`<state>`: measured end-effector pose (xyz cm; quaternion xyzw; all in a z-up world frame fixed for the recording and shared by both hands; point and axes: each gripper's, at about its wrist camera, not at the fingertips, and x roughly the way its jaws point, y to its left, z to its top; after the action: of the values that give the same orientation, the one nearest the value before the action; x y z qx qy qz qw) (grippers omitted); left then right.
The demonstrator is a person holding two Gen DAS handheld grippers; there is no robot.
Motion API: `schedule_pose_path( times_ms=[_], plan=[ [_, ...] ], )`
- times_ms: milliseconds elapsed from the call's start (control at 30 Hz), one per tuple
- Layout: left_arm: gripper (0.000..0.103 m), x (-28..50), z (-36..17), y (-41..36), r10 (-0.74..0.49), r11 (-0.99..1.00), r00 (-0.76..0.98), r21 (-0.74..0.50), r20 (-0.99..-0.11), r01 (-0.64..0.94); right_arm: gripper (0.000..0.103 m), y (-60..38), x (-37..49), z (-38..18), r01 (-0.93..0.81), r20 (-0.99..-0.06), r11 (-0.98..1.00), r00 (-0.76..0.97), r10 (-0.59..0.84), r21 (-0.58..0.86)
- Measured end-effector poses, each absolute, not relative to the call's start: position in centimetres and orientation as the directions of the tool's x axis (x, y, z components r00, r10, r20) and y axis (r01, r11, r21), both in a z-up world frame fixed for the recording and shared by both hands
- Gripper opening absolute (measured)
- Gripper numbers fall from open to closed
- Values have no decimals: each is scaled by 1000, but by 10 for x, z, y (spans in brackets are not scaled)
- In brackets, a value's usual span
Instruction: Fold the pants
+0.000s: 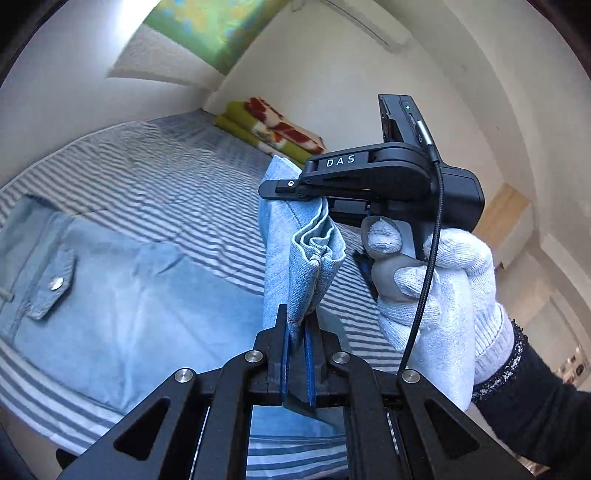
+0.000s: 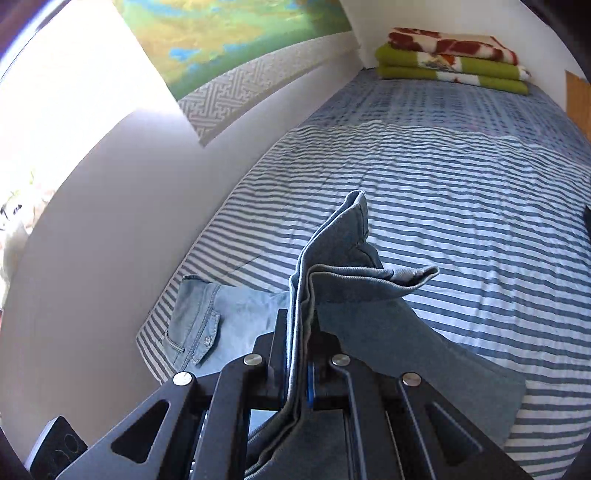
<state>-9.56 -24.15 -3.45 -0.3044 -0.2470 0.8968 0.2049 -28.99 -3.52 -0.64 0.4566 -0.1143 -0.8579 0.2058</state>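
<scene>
Light blue denim pants [image 1: 147, 295] lie on the striped bed, their waist end with a buttoned back pocket [image 1: 55, 284] at the left. My left gripper [image 1: 297, 321] is shut on a bunched hem of the leg end, lifted off the bed. Just beyond it a white-gloved hand [image 1: 443, 295] holds my right gripper [image 1: 291, 190], which clamps the same raised edge higher up. In the right wrist view the right gripper [image 2: 300, 325] is shut on layered denim that stands up between its fingers. The rest of the pants [image 2: 240, 306] trails down to the waist near the wall.
The blue-and-white striped bed [image 2: 443, 206] stretches away to folded green, red and white blankets [image 2: 450, 59] at its far end. A white wall with a green-yellow painting [image 2: 229, 33] runs along the bed's left side. A wooden board [image 1: 509, 210] stands at the right.
</scene>
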Motion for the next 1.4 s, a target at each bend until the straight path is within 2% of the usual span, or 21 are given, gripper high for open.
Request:
schedule_pose_path(
  times_ms=[133, 333, 733, 867, 900, 1000, 1033, 1100, 1267, 1300, 1333, 1400],
  plan=[
    [7, -91, -75, -319, 445, -792, -759, -604, -475, -86, 7, -128, -313, -31, 324, -773, -887, -447, -451, 330],
    [6, -98, -124, -389, 369, -774, -783, -632, -500, 39, 7, -227, -333, -72, 388, -815, -874, -377, -440, 292],
    [6, -100, -171, -433, 330, -710, -788, -687, -520, 156, 7, -309, -355, -123, 404, -866, -883, -322, -384, 241],
    [9, -94, -177, -436, 323, -694, -778, -694, -538, 192, 19, -322, -363, -138, 419, -887, -866, -239, -394, 272],
    [14, -92, -179, -437, 329, -684, -778, -703, -535, 195, 24, -323, -366, -137, 418, -889, -862, -218, -402, 287],
    [49, -89, -183, -439, 333, -668, -779, -716, -531, 203, 26, -321, -364, -121, 443, -863, -827, -193, -466, 347],
    [54, -89, -184, -438, 333, -666, -783, -719, -525, 198, 28, -318, -362, -112, 458, -845, -809, -196, -497, 369],
    [54, -89, -184, -435, 318, -681, -780, -703, -538, 207, 34, -311, -352, -92, 472, -817, -785, -203, -540, 402],
    [52, -91, -196, -444, 302, -620, -778, -733, -551, 280, 34, -254, -338, -51, 473, -777, -775, -255, -576, 419],
    [45, -90, -194, -446, 280, -627, -777, -720, -564, 297, 34, -236, -334, -49, 466, -783, -784, -261, -564, 410],
    [32, -84, -194, -450, 271, -629, -774, -714, -572, 307, 34, -217, -327, -50, 460, -792, -797, -274, -546, 391],
    [25, -79, -195, -454, 258, -623, -772, -711, -580, 326, 34, -176, -304, -58, 435, -824, -839, -305, -478, 326]
  ],
)
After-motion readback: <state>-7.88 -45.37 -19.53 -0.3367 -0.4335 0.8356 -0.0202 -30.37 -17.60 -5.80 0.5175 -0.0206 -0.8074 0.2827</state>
